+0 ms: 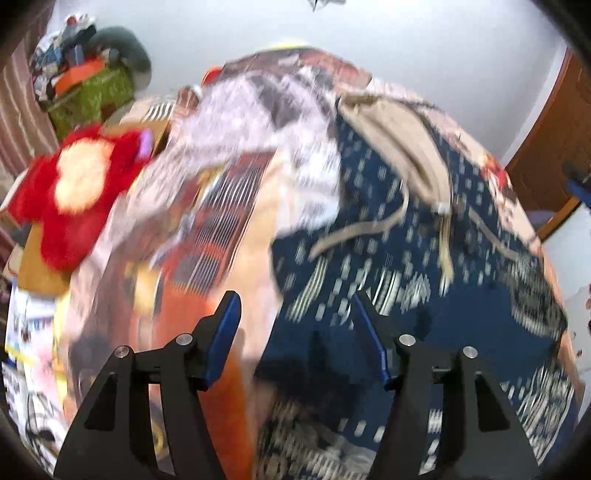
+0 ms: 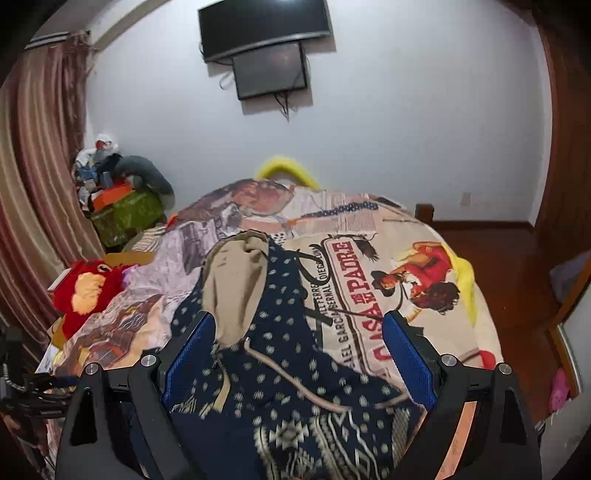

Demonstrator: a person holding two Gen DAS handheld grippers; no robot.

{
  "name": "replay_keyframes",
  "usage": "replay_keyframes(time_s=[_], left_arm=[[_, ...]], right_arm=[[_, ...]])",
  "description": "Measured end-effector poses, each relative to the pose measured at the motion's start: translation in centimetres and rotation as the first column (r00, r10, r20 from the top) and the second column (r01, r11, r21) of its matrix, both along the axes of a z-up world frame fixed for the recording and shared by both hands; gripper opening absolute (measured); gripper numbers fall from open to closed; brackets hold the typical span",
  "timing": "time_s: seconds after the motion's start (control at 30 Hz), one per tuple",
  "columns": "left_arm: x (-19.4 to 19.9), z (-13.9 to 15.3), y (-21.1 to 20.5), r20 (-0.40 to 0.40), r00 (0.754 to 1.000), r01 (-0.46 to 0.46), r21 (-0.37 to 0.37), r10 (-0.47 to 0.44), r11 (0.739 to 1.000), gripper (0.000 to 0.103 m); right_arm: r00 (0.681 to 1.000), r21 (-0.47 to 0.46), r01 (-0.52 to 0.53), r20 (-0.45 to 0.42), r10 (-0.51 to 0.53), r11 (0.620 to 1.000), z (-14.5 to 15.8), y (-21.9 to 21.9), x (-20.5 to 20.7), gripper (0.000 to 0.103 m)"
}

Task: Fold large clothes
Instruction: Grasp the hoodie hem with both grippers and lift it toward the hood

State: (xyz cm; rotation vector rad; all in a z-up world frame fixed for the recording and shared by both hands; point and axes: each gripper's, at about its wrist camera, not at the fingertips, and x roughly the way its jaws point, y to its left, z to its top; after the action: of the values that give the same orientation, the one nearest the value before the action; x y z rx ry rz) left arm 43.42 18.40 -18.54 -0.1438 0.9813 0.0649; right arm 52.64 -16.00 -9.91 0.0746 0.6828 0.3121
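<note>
Drawstrings [image 2: 295, 373] on navy hoodie [image 2: 280, 332] lie loose; could snag. Left claw [image 1: 295, 332] and right claw [image 2: 299, 354] both spread, empty. Bunched fabric risks crooked fold.

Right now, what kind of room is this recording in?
Most likely a bedroom: a bed under a printed blanket, a wall-mounted television, and curtains at the side.
</note>
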Motion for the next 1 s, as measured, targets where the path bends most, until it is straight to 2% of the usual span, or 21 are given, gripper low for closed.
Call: replay_keyframes(time_s=[0.13,0.3,0.43,0.5,0.6,0.67,0.73,0.8,0.87,0.9,0.97,1.0], left_arm=[[6.0,0.9,-1.6,0.045,0.999,0.018,-0.027,-0.016,0.999,0.067],[12.7,0.4,-2.8,0.058,0.998,0.027,-0.079,-0.022,0.997,0.07],[17.6,-1.4,-2.2,0.076,0.995,-0.047,-0.13,0.058,0.99,0.07],[20.1,-2.9,-1.5,0.059,0.992,-0.102,-0.165,0.113,0.981,0.07],[23.2,-5.4,-0.8,-0.012,0.993,-0.116,-0.229,0.116,0.967,0.07],[24.2,-6.6,-0.6,-0.028,0.993,-0.119,-0.244,0.116,0.962,0.07],[25.0,-7.3,-0.6,-0.033,0.992,-0.128,-0.254,0.124,0.959,0.069],[25.2,-7.4,-0.9,-0.012,0.992,-0.126,-0.276,0.128,0.953,0.056],[25.4,-7.5,-1.7,-0.016,0.994,-0.104,-0.299,0.104,0.949,0.027],[25.4,-7.5,-2.1,-0.02,0.995,-0.102,-0.293,0.101,0.951,0.024],[25.3,-7.0,-3.4,-0.018,0.996,-0.09,-0.227,0.089,0.97,0.012],[25.1,-6.6,-4.0,-0.013,0.997,-0.072,-0.202,0.071,0.977,0.011]], right_arm=[[0.996,-0.014,-0.035,-0.079,0.034,0.999,-1.5,1.7,4.8,0.091],[0.988,-0.077,-0.093,-0.13,0.082,0.993,-4.3,4.4,10.3,0.091],[0.982,-0.099,-0.109,-0.163,0.092,0.989,-6.8,6.2,14.5,0.09],[0.979,-0.093,-0.114,-0.182,0.096,0.989,-7.8,6.8,16.1,0.09],[0.969,-0.097,-0.123,-0.226,0.098,0.988,-9.9,7.7,18.5,0.087],[0.956,-0.109,-0.143,-0.273,0.109,0.984,-11.6,8.4,20.0,0.077],[0.944,-0.08,-0.149,-0.309,0.118,0.986,-13.1,8.6,21.1,0.073],[0.947,-0.055,-0.146,-0.298,0.123,0.988,-13.6,8.7,21.1,0.068],[0.951,-0.047,-0.165,-0.272,0.147,0.985,-13.5,9.0,20.8,0.052],[0.95,-0.032,-0.178,-0.267,0.163,0.983,-13.3,9.2,20.5,0.045],[0.95,-0.024,-0.183,-0.263,0.171,0.983,-13.0,9.6,19.9,0.026],[0.95,-0.025,-0.188,-0.26,0.175,0.982,-12.8,9.9,19.5,0.022]])
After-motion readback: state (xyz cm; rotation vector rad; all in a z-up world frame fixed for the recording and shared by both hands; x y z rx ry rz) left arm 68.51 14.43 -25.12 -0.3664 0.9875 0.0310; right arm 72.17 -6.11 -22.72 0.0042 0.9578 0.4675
